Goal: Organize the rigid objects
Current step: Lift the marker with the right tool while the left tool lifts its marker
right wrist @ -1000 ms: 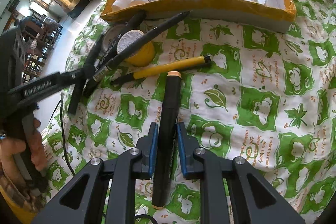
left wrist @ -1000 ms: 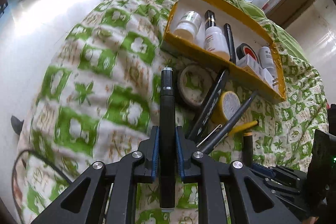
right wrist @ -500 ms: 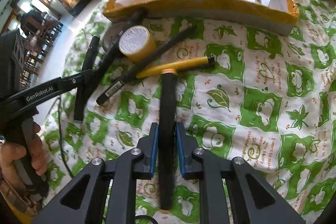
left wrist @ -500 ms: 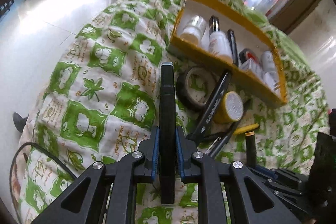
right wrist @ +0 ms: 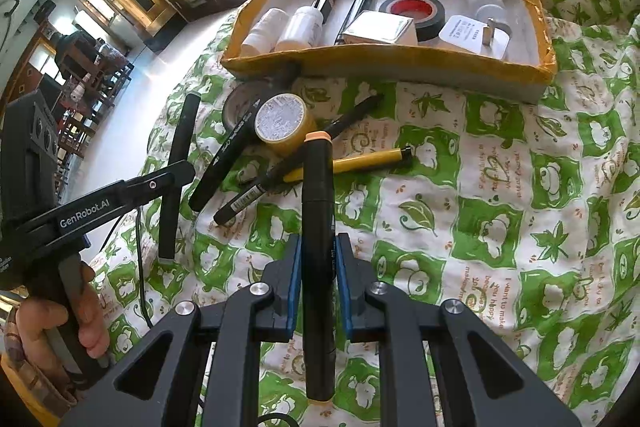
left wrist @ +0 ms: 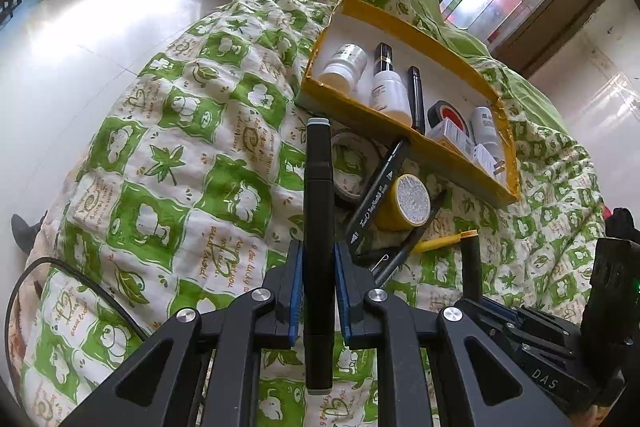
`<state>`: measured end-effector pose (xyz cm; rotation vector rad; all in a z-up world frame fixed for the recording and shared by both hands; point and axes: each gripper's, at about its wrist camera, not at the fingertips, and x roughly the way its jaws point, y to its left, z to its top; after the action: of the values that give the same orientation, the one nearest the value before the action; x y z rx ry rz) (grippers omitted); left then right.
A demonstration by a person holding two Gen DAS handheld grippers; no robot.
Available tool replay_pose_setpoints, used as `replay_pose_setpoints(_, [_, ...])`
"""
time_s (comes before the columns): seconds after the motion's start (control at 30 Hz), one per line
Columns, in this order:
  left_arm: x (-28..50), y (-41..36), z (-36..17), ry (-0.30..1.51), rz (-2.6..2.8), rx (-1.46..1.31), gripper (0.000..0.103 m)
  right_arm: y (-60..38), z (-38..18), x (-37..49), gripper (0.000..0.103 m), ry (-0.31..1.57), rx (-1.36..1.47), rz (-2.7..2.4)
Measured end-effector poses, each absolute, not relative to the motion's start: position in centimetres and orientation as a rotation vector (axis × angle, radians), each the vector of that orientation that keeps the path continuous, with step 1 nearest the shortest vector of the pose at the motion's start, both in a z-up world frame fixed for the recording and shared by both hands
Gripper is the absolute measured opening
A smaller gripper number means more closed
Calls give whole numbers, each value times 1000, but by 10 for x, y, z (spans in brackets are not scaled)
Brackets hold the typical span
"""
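My left gripper (left wrist: 318, 255) is shut on a black marker with grey ends (left wrist: 318, 195), held off the quilt and pointing toward the yellow-rimmed box (left wrist: 404, 27). My right gripper (right wrist: 318, 247) is shut on a black marker with orange ends (right wrist: 318, 211), its tip over a yellow pen (right wrist: 360, 163). The box (right wrist: 384, 61) holds white bottles, black pens, a black tape roll and small white packs. In front of it lie a yellow tape roll (right wrist: 284, 123), a grey tape ring (right wrist: 236, 103) and two black markers (right wrist: 224, 163).
A green and white patterned quilt (right wrist: 480, 227) covers the rounded surface and drops to a pale floor (left wrist: 60, 47) on the left. A black cable (left wrist: 60, 267) runs over its near left edge. A hand (right wrist: 60, 323) holds the left gripper's handle.
Both grippers have risen a little with their markers still clamped. The box and the loose items now sit lower and smaller in both views.
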<state>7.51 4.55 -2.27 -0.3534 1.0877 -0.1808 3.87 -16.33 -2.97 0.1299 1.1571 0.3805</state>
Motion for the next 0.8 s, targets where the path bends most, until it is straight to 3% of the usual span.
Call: replay_pose_setpoints(0.8, [72,45,-17,1059,-186,-337,14,-180,-14,32,16,1108,153,377])
